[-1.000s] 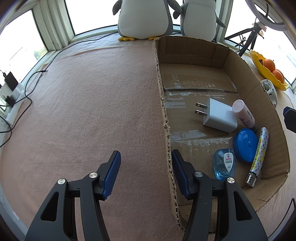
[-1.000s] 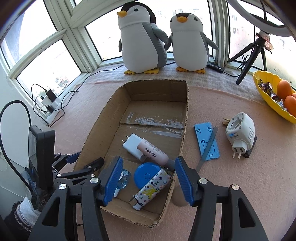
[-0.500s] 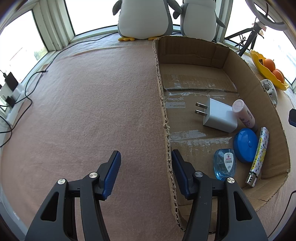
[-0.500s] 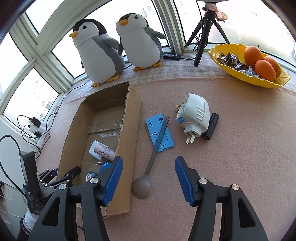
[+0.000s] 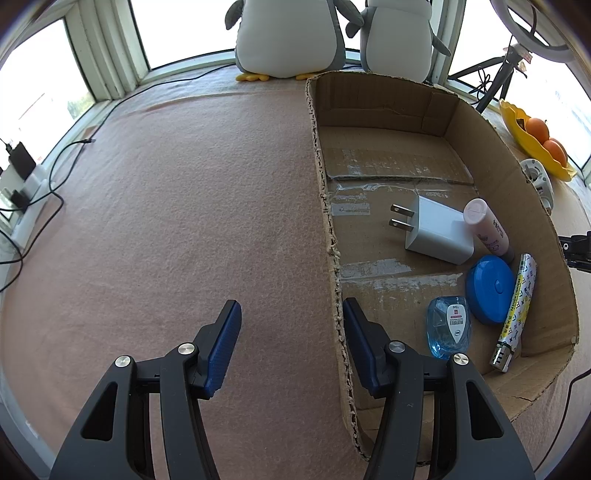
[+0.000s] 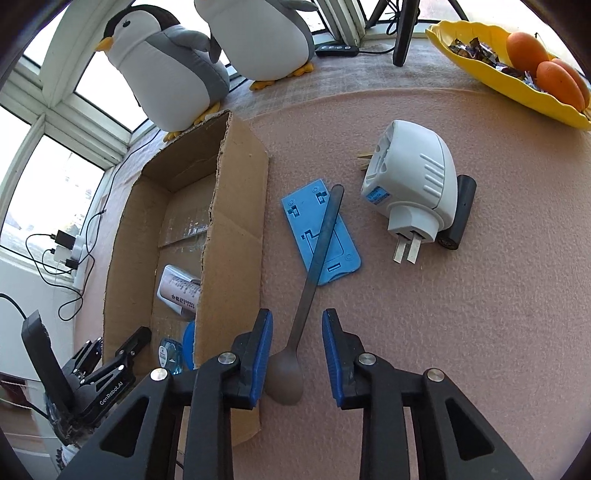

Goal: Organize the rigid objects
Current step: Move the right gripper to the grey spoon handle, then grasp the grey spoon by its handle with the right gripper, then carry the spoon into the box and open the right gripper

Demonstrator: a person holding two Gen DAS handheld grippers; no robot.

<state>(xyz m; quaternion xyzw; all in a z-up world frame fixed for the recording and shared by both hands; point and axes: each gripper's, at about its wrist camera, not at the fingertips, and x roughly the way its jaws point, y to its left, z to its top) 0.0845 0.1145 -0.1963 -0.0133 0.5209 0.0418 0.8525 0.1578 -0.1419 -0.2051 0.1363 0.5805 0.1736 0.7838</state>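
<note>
A cardboard box [image 5: 439, 110] [image 6: 236, 221] holds a white charger [image 5: 436, 230], a pink tube [image 5: 487, 229], a blue round case [image 5: 489, 290], a blue clear item [image 5: 448, 326] and a patterned lighter [image 5: 515, 312]. My left gripper [image 5: 291, 317] is open and straddles the box's left wall. My right gripper [image 6: 297, 332] is open, its fingers on either side of a grey spoon [image 6: 306, 291] that lies on the cloth right of the box, handle across a blue phone stand [image 6: 319, 232]. A white plug adapter [image 6: 410, 184] and a black cylinder [image 6: 458, 212] lie further right.
Two plush penguins [image 6: 207, 62] stand behind the box by the window. A yellow bowl [image 6: 513, 85] with oranges and sweets sits at the far right. A tripod leg [image 6: 404, 33] stands at the back. Cables and chargers [image 5: 22, 177] lie at the left edge.
My right gripper has swung right, away from the box, and come down over the spoon, with its jaws narrower. The left gripper has not moved.
</note>
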